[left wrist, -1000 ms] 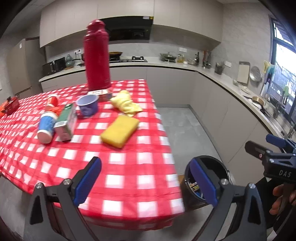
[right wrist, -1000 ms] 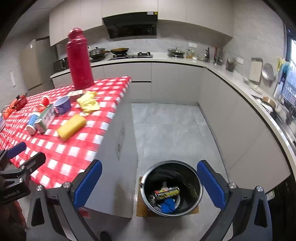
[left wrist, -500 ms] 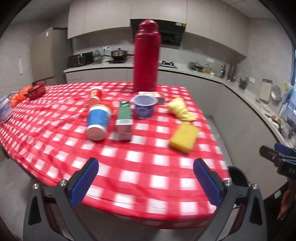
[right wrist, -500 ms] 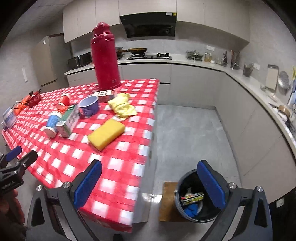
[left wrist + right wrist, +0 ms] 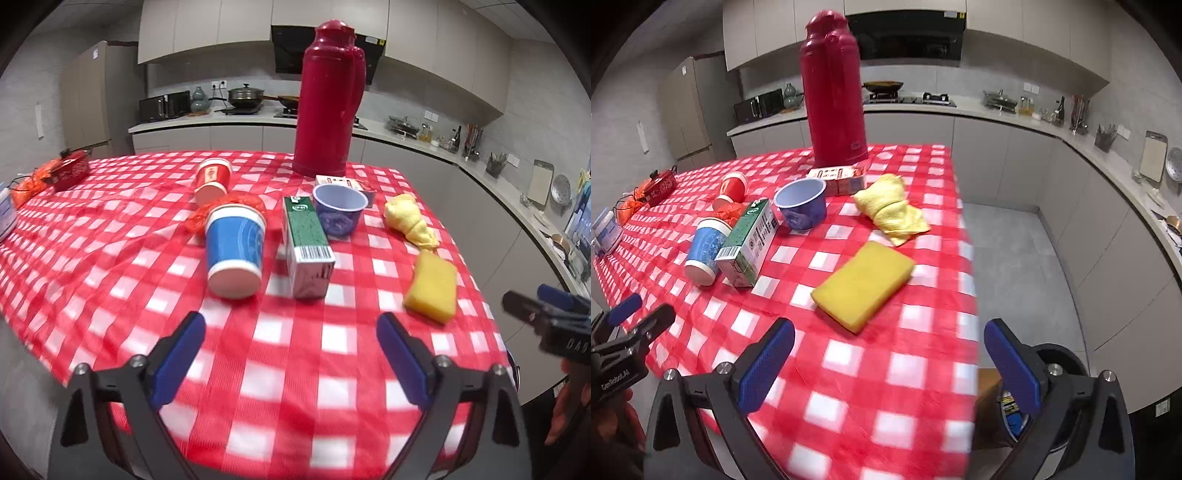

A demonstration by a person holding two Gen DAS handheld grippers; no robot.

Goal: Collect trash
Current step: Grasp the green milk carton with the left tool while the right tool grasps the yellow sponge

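Both the left gripper (image 5: 288,354) and right gripper (image 5: 888,363) hover with jaws spread, empty; the toppled blue cup (image 5: 235,252) and green carton (image 5: 307,246) lie side by side mid-worktop — likely light, crushable; pinch gently across their sides.

trash bin (image 5: 1067,360) half hidden (right claw (image 5: 890,363)), contents unclear

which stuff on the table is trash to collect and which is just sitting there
Likely trash: blue cup on its side, green carton, red cup, orange wrapper; bin.
Likely staying: red thermos, purple cup, yellow sponge, yellow cloth.
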